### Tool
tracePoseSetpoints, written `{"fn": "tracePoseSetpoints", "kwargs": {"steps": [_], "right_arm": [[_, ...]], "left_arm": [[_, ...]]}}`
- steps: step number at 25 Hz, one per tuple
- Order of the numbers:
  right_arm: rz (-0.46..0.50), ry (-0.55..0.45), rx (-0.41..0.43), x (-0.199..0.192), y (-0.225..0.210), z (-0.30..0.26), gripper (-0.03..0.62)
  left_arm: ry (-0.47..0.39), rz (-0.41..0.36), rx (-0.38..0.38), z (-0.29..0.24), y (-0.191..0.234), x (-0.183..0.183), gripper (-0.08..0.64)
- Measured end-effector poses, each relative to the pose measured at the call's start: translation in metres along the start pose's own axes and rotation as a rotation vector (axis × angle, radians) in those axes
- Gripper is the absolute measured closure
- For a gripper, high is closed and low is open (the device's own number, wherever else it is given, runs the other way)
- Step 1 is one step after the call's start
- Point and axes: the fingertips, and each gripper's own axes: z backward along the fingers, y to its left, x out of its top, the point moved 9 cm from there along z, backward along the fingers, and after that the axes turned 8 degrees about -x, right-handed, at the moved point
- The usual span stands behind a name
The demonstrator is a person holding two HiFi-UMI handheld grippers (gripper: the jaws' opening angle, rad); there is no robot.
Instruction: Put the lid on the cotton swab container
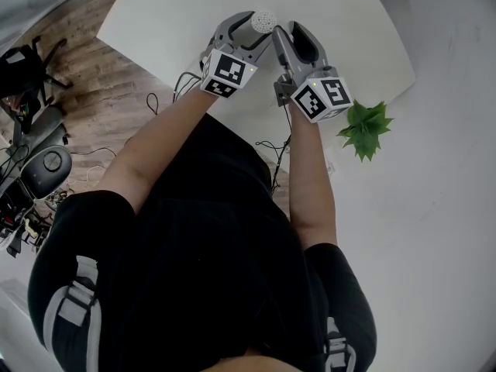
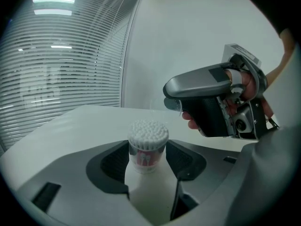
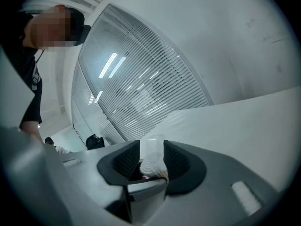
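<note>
The cotton swab container (image 2: 148, 140) is clenched between the pads of the left gripper (image 2: 146, 160); whether it rests on the table (image 1: 178, 14) cannot be told. The clear lid (image 3: 153, 146) is pinched by the right gripper (image 3: 152, 157), near the container, above and to its right, and is not yet seated.

The swab heads (image 2: 148, 130) stand proud of the container's rim. If the lid were brought down tilted, it would probably be caught on them, and swabs could be bent or pushed out. The smooth lid might also be lost from the pads.

Counted outward, nearer than the container first: one green plant (image 1: 364, 126), two grippers, one container, one lid, one table.
</note>
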Motion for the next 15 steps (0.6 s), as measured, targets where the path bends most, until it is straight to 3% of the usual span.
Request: {"fn": "tracePoseSetpoints", "kwargs": {"steps": [15], "right_arm": [[0.080,0.030,0.036,-0.003,0.011,-0.009,0.460]], "left_arm": [[-0.015,0.004,0.004,0.001,0.000,-0.002,0.311]]}}
